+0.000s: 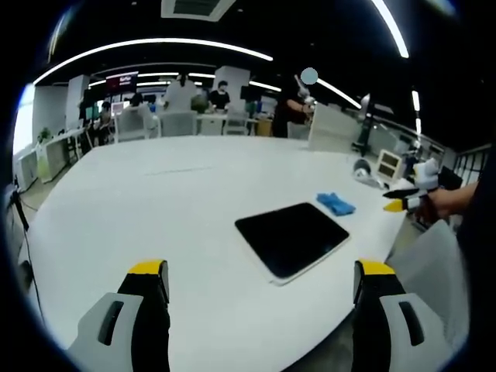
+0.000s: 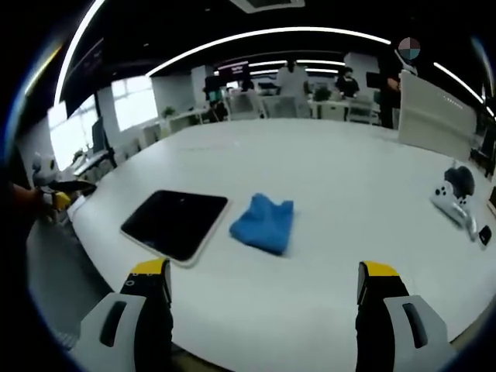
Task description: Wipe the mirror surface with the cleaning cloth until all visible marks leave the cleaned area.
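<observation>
A dark rectangular mirror (image 1: 293, 239) (image 2: 174, 223) with a pale rim lies flat on the white table (image 1: 170, 209) (image 2: 333, 170). A crumpled blue cleaning cloth (image 1: 335, 204) (image 2: 263, 222) rests on the table just beside it, apart from both grippers. My left gripper (image 1: 261, 273) stands open, its jaws wide apart, short of the mirror's near edge. My right gripper (image 2: 263, 273) is open too, a little short of the cloth. Each gripper also shows small at the table's edge in the other's view: the right one (image 1: 404, 203), the left one (image 2: 66, 195), each held by a hand.
A white game controller (image 2: 453, 203) and a small dark item lie at the table's far side, near a small clock-like display (image 1: 389, 164). A white upright panel (image 1: 333, 128) (image 2: 434, 108) stands at the back. People sit at desks (image 1: 194, 120) beyond the table.
</observation>
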A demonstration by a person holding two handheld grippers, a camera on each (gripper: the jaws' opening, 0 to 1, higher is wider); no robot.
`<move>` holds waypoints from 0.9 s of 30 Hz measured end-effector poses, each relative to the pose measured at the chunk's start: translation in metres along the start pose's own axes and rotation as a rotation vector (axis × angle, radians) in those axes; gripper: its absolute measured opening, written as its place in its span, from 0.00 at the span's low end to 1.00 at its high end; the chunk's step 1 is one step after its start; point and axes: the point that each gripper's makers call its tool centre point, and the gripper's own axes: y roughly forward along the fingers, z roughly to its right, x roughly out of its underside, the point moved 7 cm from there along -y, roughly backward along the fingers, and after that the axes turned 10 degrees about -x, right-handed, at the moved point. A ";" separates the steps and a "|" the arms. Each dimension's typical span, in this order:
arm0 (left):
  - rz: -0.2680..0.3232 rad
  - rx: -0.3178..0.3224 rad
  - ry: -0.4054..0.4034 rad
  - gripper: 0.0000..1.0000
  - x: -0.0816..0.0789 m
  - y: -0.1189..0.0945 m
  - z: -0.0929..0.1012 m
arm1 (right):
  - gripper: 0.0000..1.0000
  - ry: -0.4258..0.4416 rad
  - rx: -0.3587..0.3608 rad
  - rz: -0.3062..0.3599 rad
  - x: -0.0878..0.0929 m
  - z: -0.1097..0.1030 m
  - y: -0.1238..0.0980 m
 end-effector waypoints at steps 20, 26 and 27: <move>0.049 -0.025 -0.022 0.99 -0.009 -0.001 -0.008 | 0.99 0.051 0.027 0.049 -0.015 -0.001 -0.008; 0.053 -0.044 -0.024 0.99 -0.008 -0.003 -0.010 | 1.00 0.033 0.028 0.065 -0.013 -0.007 -0.012; 0.054 -0.045 -0.018 0.99 -0.007 -0.003 -0.010 | 1.00 0.047 0.028 0.074 -0.012 -0.008 -0.012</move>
